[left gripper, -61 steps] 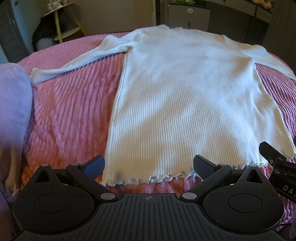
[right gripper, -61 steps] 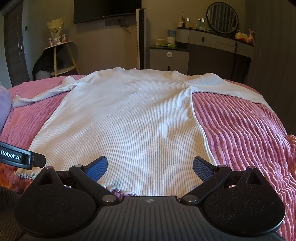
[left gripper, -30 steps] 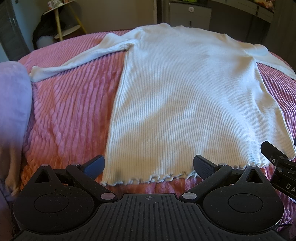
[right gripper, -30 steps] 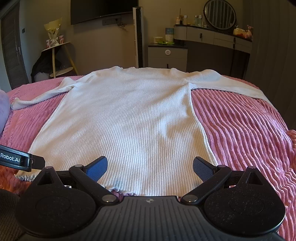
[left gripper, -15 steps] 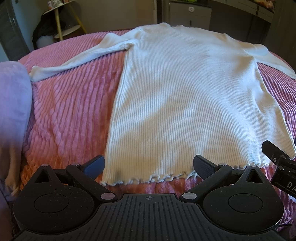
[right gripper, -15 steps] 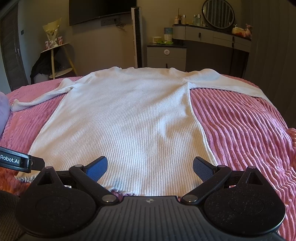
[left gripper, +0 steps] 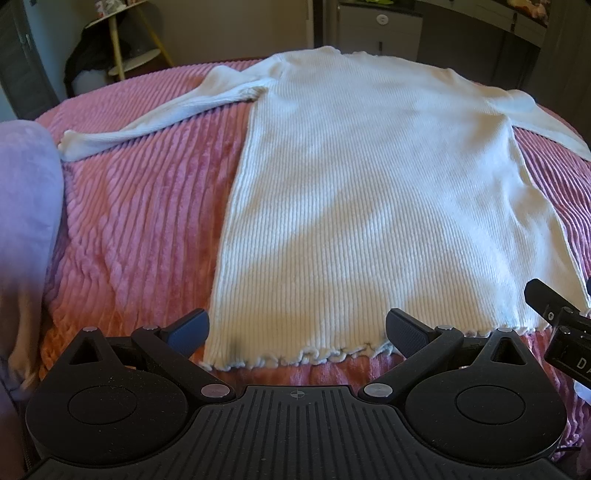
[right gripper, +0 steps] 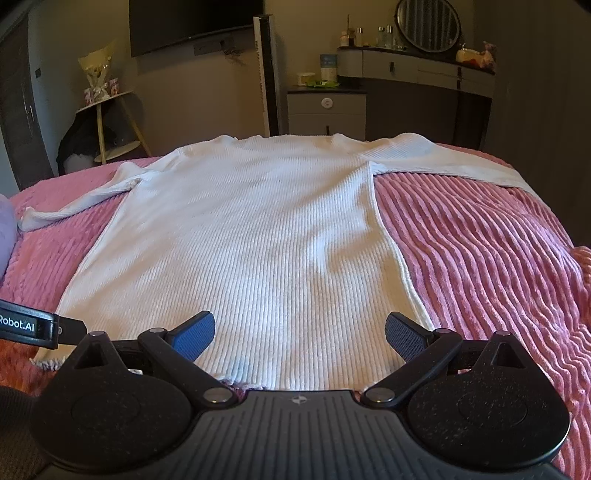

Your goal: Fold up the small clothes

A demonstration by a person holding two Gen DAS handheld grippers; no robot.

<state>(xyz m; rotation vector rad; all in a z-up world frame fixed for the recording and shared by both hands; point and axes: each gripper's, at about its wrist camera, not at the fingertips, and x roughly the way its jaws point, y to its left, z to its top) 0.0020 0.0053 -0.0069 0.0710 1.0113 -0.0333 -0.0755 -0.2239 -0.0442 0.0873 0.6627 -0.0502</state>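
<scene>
A white ribbed long-sleeve top [left gripper: 369,192] lies flat on a pink ribbed blanket [left gripper: 147,221], hem towards me, both sleeves spread out. It also shows in the right wrist view [right gripper: 258,240]. My left gripper [left gripper: 297,328] is open and empty, just above the hem near its left corner. My right gripper [right gripper: 299,334] is open and empty over the hem towards its right side. The right gripper's edge shows in the left wrist view [left gripper: 557,317], and the left gripper's edge shows in the right wrist view [right gripper: 37,326].
A lilac cushion [left gripper: 26,206] lies at the blanket's left edge. Beyond the bed stand a small round side table [right gripper: 110,122], a grey cabinet [right gripper: 327,110], a dresser with a round mirror [right gripper: 428,26] and a wall television [right gripper: 192,22].
The right wrist view has risen and tilted up slightly, showing more of the room. The left gripper and the top have barely moved.
</scene>
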